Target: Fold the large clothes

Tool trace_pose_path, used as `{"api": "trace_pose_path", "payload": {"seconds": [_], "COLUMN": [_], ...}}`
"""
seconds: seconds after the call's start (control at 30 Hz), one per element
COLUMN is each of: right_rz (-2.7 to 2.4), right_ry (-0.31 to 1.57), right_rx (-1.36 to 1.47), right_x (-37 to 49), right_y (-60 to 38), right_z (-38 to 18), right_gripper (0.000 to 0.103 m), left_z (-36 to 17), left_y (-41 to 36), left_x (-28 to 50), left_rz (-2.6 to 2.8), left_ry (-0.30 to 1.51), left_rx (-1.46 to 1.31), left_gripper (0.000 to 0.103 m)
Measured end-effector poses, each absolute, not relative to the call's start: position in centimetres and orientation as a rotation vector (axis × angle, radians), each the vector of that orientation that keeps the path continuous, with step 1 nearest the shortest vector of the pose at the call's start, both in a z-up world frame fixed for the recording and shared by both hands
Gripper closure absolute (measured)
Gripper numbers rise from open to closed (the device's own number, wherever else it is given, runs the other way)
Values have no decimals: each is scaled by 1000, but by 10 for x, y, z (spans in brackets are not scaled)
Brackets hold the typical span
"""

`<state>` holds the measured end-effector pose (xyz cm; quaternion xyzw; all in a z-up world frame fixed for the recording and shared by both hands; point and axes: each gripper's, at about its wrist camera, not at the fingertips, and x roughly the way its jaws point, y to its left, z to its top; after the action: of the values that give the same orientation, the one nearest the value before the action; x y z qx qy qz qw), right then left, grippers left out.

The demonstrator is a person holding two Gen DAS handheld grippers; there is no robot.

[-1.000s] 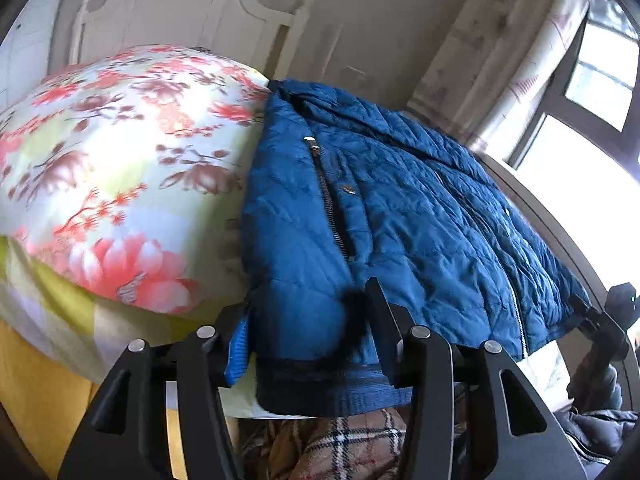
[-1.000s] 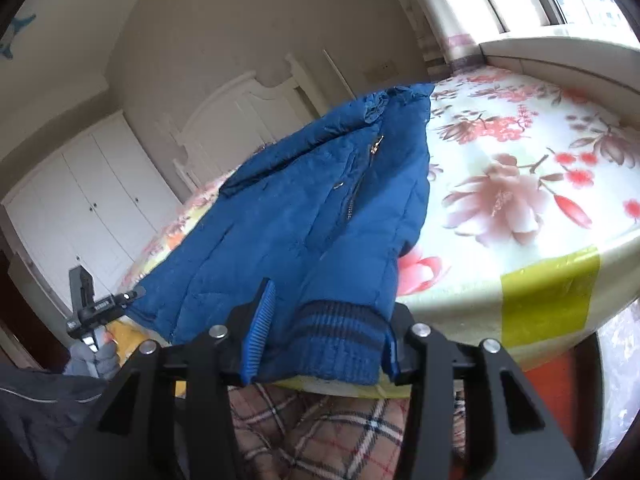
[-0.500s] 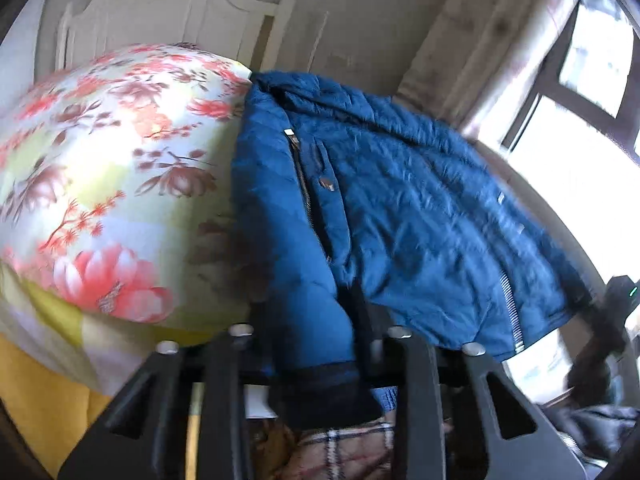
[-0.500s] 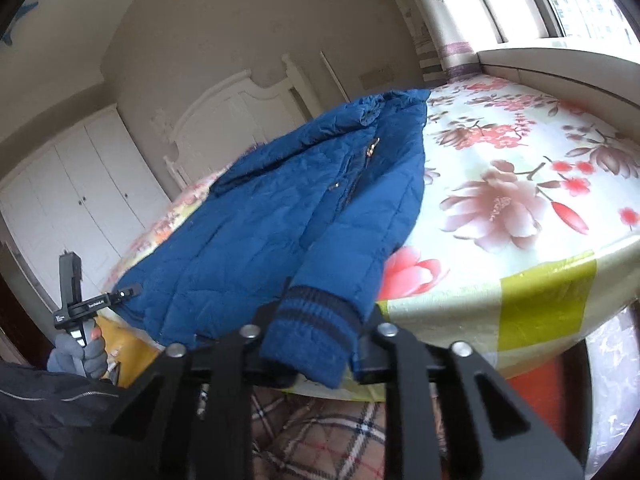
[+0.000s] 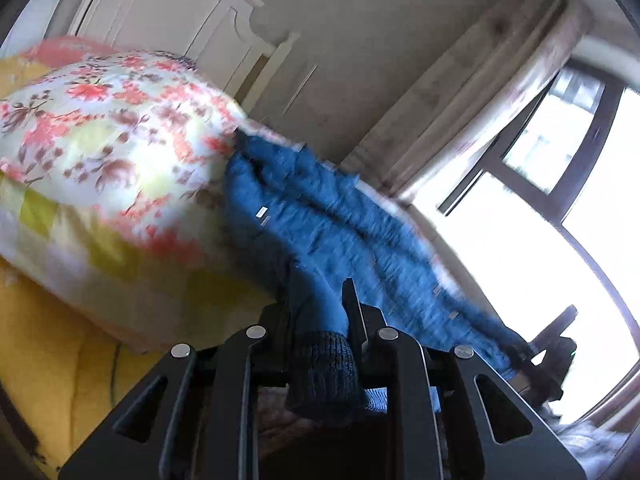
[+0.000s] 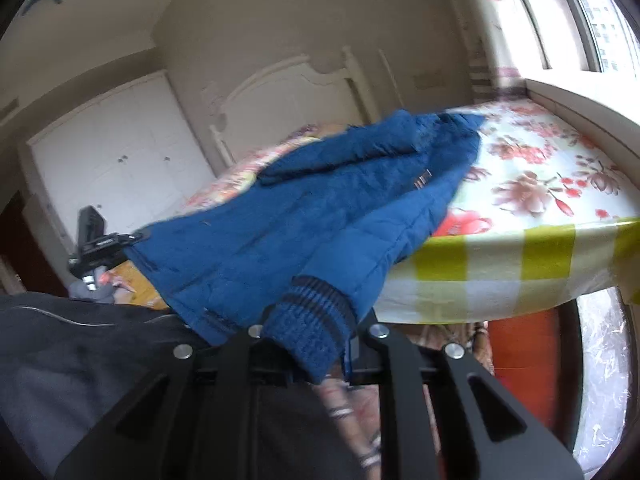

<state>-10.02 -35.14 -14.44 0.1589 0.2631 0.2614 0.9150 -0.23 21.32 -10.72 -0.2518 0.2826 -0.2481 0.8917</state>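
Observation:
A blue padded jacket (image 5: 320, 220) lies on the floral bed, its lower end lifted off the near edge. My left gripper (image 5: 316, 304) is shut on a dark knit cuff (image 5: 324, 364) of the jacket. In the right wrist view the same jacket (image 6: 320, 208) stretches toward me, and my right gripper (image 6: 310, 332) is shut on a striped blue knit cuff (image 6: 308, 320). Each gripper shows in the other's view: the left gripper (image 6: 100, 240) at the jacket's left corner, the right gripper (image 5: 556, 356) at the far right. Both views are blurred by motion.
The bed's floral sheet (image 6: 540, 184) with a yellow checked border hangs over the near edge. A white headboard (image 5: 168, 12) and a white wardrobe (image 6: 112, 152) stand behind. A bright window (image 5: 560, 200) is on the right. A person's dark clothing (image 6: 80, 360) and a plaid cloth (image 6: 352, 412) lie below.
Both grippers went from open around the jacket's knit ends to shut on them. They then rose and drew the jacket's lower end up off the bed's edge.

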Motion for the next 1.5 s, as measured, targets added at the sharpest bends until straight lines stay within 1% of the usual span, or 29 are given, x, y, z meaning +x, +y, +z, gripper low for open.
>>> {"api": "trace_pose_path", "payload": {"seconds": [0.1,0.17,0.27,0.33,0.4,0.43,0.5,0.53,0.57,0.6,0.63,0.7,0.73,0.8,0.87,0.93,0.97,1.0,1.07,1.17,1.27,1.33,1.5], "right_rz": [568,565,528,485,410,364,307,286,265,246,242,284,300,300,290,279,278,277,280,296,304,310,323], "right_ry": [462,432,427,456,499,538,633,661,700,740,759,746,725,673,602,560,560,578,638,765,829,837,824], "right_rx": [368,407,451,505,527,562,617,635,658,676,692,754,770,760,714,644,602,546,466,323,241,240,232], "right_x": [-98,-66,12,74,136,176,232,247,263,274,281,286,282,276,265,260,260,262,272,292,303,310,315], "right_y": [-354,-359,-371,-380,-388,-393,-404,-406,-410,-413,-416,-424,-429,-437,-446,-454,-454,-453,-450,-430,-416,-413,-410], "right_z": [-114,-84,-46,-36,-39,-49,-77,-90,-106,-123,-134,-147,-147,-136,-115,-97,-92,-89,-94,-118,-136,-140,-141], "right_gripper": [87,87,87,87,85,84,73,69,61,58,57,51,47,30,28,28,28,28,28,28,28,28,38], "left_z": [-73,-53,-41,-48,-61,-74,-100,-114,-128,-135,-139,-138,-131,-115,-94,-75,-72,-72,-80,-95,-106,-113,-123], "left_y": [207,198,180,162,147,141,138,138,140,145,153,167,174,184,198,205,208,208,196,164,135,122,110], "left_x": [47,101,203,277,325,347,373,386,399,406,410,416,417,417,411,402,400,401,402,400,395,396,407], "left_rz": [-531,-536,-500,-427,-356,-320,-277,-261,-259,-279,-318,-388,-424,-474,-501,-440,-381,-344,-296,-317,-333,-366,-406], "left_ry": [574,595,644,707,759,790,852,895,943,957,965,970,959,929,871,801,788,786,815,861,871,880,915], "left_rx": [-538,-569,-609,-636,-594,-586,-590,-592,-604,-633,-683,-753,-773,-778,-759,-698,-643,-606,-477,-286,-102,-34,36], "left_gripper": [83,83,82,81,80,79,74,72,71,71,70,60,59,59,58,39,18,15,15,15,15,15,15]}}
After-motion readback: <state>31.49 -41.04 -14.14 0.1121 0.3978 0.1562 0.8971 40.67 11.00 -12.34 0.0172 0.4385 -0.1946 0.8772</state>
